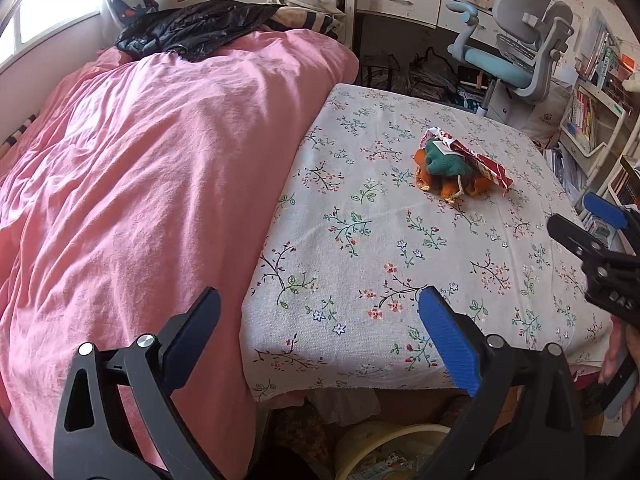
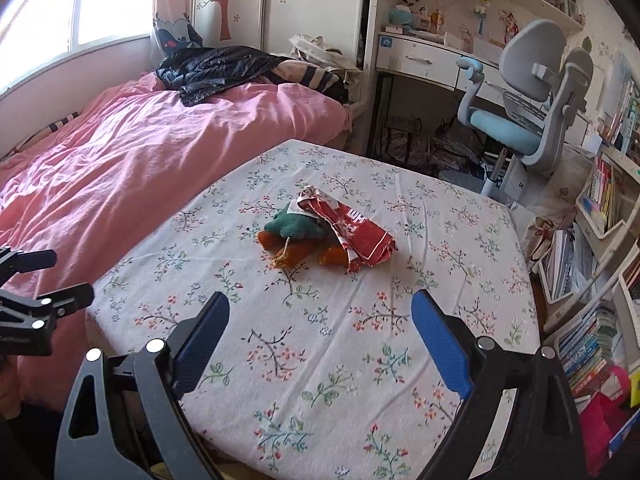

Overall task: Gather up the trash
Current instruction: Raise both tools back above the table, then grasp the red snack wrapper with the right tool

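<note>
Left gripper [image 1: 320, 320]: two black plastic fingers with ribbed blue pads, spread wide, nothing between them, hovering over the near-left corner of the bench [image 1: 400, 272]. Right gripper [image 2: 320, 324]: same build, also spread wide and empty, above the near edge. One pile of trash sits toward the far-right part of the bench, well apart from both grippers: one crumpled red wrapper [image 2: 360, 236], glossy and creased, lying across one lumpy green piece [image 2: 296, 226] and several orange peel scraps [image 2: 288, 250]. Bench covered with one white floral cloth, woven, lightly wrinkled. Along its left edge, a bed under one rumpled pink quilt [image 1: 140, 184]; a shiny black jacket [image 1: 192, 32] at its far end. One grey-and-blue swivel chair [image 2: 528, 104] beyond the far-right corner.
</note>
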`<action>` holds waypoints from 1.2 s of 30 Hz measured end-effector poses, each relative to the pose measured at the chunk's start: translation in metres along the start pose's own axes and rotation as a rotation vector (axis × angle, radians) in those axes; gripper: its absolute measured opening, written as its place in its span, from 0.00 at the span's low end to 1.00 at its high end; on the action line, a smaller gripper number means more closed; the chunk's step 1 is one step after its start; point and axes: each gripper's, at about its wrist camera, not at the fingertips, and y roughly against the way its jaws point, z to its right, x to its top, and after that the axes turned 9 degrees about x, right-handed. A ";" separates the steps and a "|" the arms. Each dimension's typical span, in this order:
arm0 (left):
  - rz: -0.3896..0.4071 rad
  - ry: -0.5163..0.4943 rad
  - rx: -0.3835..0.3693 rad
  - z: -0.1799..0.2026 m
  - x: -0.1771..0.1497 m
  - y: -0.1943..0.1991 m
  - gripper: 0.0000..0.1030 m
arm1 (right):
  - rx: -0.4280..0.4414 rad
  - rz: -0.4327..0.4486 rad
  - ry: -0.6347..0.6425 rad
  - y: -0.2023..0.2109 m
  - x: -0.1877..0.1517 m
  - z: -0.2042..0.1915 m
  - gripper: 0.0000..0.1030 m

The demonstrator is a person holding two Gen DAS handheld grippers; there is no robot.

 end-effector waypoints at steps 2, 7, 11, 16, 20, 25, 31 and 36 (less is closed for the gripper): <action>0.003 -0.012 -0.004 0.002 0.000 0.001 0.93 | -0.036 -0.030 0.027 -0.019 0.010 0.005 0.86; 0.006 -0.030 -0.018 0.007 0.002 0.003 0.93 | -0.124 -0.121 0.066 -0.065 0.034 0.020 0.86; 0.008 -0.046 -0.023 0.011 0.005 0.003 0.93 | -0.142 -0.217 0.117 -0.103 0.046 0.023 0.86; 0.009 -0.062 -0.021 0.014 0.011 0.000 0.93 | -0.142 -0.260 0.138 -0.128 0.056 0.027 0.62; 0.003 -0.063 -0.020 0.016 0.017 -0.006 0.93 | -0.093 -0.291 0.097 -0.139 0.058 0.038 0.20; -0.006 -0.059 -0.023 0.019 0.025 -0.014 0.93 | -0.007 -0.166 -0.112 -0.109 0.060 0.076 0.05; 0.000 -0.041 -0.068 0.019 0.029 -0.014 0.93 | 0.091 -0.010 -0.308 -0.050 0.045 0.112 0.04; 0.009 0.026 -0.187 0.028 0.049 -0.022 0.93 | 0.154 0.020 -0.370 -0.009 0.013 0.113 0.04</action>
